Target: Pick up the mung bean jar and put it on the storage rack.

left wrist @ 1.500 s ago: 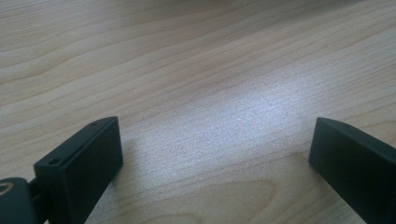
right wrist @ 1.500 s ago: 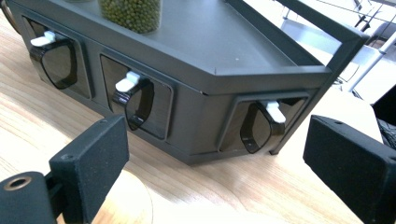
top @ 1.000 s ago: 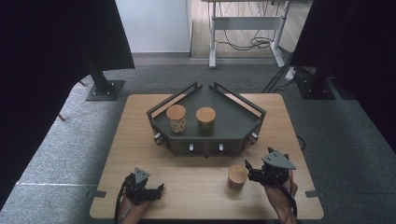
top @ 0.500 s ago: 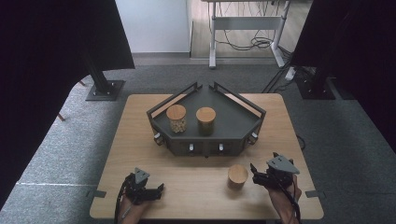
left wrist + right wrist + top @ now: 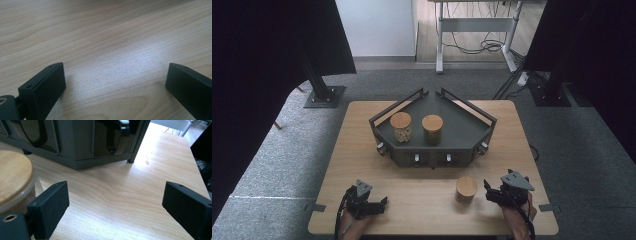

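On the table's (image 5: 362, 150) near edge stands the wooden-lidded jar (image 5: 466, 188), just left of the right gripper (image 5: 490, 195), jaws wide and empty. Left gripper (image 5: 382, 204) (well apart) rests open, seemingly on bare wood.

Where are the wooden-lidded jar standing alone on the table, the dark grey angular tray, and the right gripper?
wooden-lidded jar (image 5: 466, 187), high view, on its round lid.
dark grey angular tray (image 5: 462, 131), high view, on its bare floor right of the two jars.
right gripper (image 5: 487, 192), high view, between its open jaw tips.
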A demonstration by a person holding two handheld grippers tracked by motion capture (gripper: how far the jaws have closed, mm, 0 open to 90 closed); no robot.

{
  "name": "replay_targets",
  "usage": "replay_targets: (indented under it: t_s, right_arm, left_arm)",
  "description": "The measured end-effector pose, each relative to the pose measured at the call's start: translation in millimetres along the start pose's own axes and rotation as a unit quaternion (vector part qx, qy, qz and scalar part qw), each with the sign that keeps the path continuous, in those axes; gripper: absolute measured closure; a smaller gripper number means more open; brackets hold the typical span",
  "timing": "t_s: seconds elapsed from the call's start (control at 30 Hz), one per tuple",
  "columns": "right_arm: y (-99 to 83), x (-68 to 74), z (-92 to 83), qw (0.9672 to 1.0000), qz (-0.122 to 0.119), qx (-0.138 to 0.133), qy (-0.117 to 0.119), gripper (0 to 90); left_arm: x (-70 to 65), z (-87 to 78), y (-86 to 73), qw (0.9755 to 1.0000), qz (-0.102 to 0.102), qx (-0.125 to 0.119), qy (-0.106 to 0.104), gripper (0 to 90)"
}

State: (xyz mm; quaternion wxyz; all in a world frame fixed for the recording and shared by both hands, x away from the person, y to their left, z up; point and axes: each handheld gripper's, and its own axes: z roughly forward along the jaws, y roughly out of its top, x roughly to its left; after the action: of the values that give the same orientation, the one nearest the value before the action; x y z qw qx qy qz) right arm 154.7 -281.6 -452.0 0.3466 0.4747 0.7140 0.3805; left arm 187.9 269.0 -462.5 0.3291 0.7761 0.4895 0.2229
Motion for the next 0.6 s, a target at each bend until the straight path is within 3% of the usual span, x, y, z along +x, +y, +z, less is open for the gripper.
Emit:
replay_targets:
  t_s: [0.6]
  right_arm:
    - [-14.2, -5.1, 5.4, 0.9996, 0.016, 0.023, -0.007, 6.4]
  left_arm:
    - [-0.3, -0.1, -0.2, 1.0, 0.0, 0.0, 0.0, 2.6]
